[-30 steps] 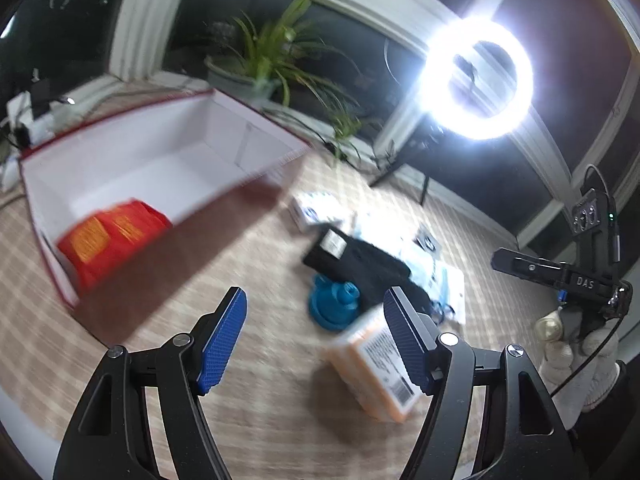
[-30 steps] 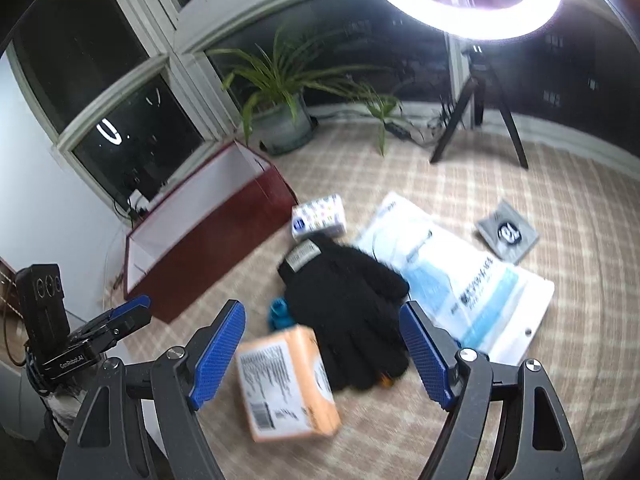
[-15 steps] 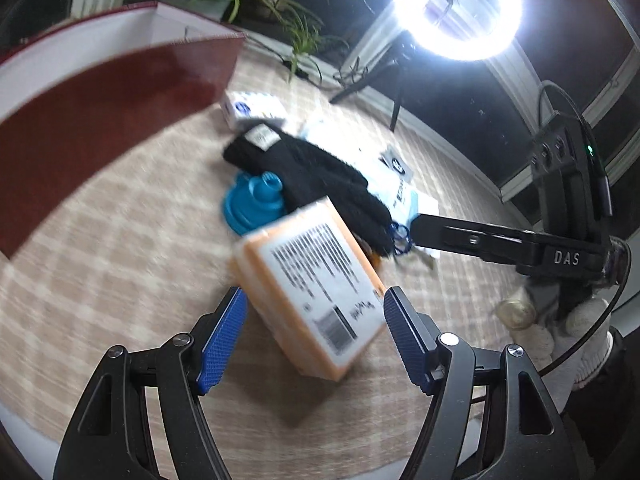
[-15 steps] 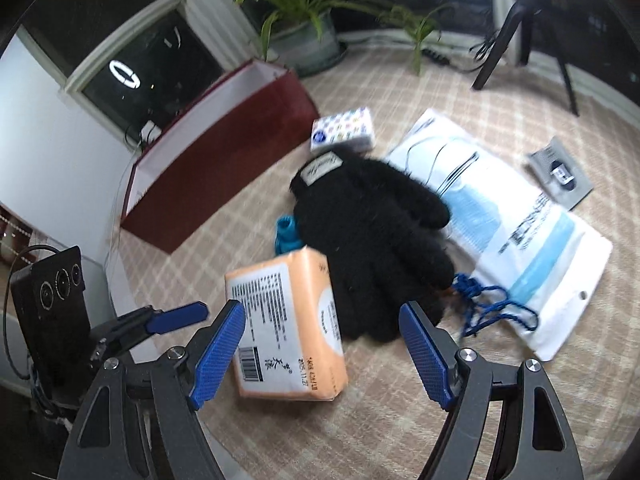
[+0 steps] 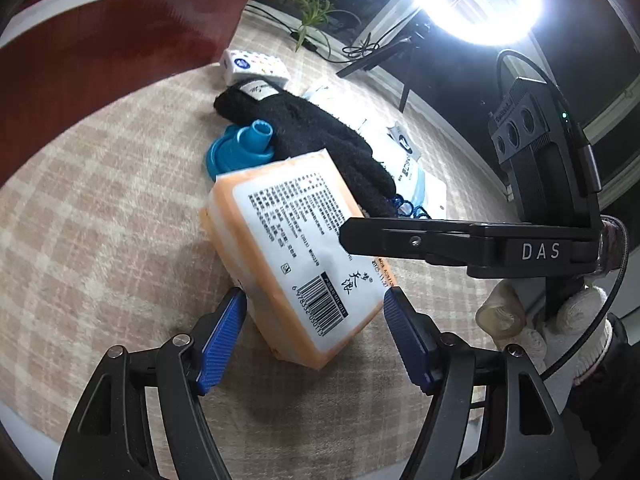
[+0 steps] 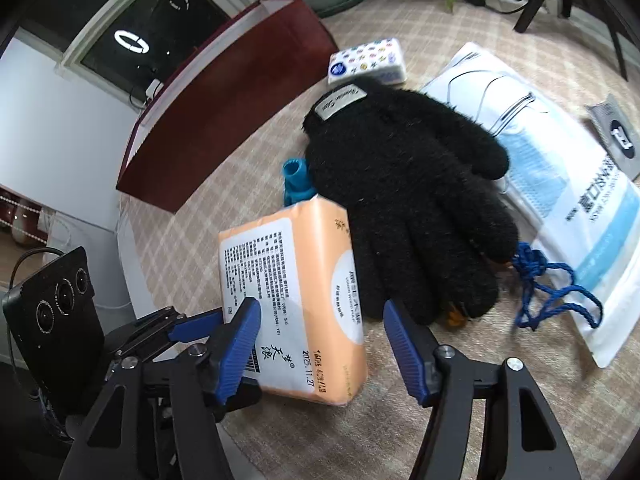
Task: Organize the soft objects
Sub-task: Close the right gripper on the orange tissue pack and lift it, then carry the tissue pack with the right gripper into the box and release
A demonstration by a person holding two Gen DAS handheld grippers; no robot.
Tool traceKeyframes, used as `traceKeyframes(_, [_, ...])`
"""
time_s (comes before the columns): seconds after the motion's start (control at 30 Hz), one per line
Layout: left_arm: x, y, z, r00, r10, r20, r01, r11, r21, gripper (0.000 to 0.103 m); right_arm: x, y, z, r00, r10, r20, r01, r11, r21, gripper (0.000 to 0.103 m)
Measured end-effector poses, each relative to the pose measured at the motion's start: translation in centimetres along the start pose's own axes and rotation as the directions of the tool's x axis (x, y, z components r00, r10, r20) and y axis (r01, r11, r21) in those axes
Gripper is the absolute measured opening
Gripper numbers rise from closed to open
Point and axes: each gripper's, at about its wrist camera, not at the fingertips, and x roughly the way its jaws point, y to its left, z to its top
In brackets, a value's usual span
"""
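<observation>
Lying flat on the checked cloth of the table (image 5: pixel 100 216), the orange tissue pack (image 5: pixel 296 252) sits near the table's near edge, its white printed label and barcode facing up. The left tongs (image 5: pixel 312 332) hang over the pack's near end with the blue pads wide apart, one on either side of the pack's corner; neither pad presses on it. The right tongs (image 6: pixel 320 340) reach in from the other side, jaws closing, with the pack's end between them; the left pad lies over the label, though whether it touches cannot be told, and the right pad stands clear beside the pack. A hand in a white knit glove (image 5: pixel 560 328) holds the right tongs' handle.

Just beyond the pack lies a black fuzzy glove (image 6: pixel 408 208), its fingers touching the pack's far side. A blue plastic funnel (image 5: pixel 244 148) pokes out between glove and pack. A blue cord (image 6: pixel 548 292) trails from the glove's fingertips onto a white and blue plastic bag (image 6: pixel 580 208). A small spotted tissue packet (image 6: pixel 366 62) rests at the glove's cuff. A dark red box (image 6: pixel 224 96) stands toward the table's far left edge.
</observation>
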Motion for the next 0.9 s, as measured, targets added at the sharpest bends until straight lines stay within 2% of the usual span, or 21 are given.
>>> traceKeyframes(0.23, [0.2,-0.2,-0.6,1.000,0.004,0.012,-0.004,1.000,-0.010,0.069,1.1,0.3,-0.1,0.998,0.039,-0.044,-0.040,0.999,-0.013,0.051])
traceKeyframes(0.47, [0.3,-0.4,-0.4,1.000,0.016,0.022,-0.016,1.000,-0.002,0.069,1.2,0.9,0.0,0.999,0.027,-0.042,-0.028,0.999,-0.026,0.048])
traceKeyframes(0.9, [-3.0,-2.0,1.1,0.995,0.035,0.096,-0.043,0.995,0.085,0.069,-2.3,3.6,-0.4,0.998,0.023,0.057,-0.020,0.999,-0.048,0.048])
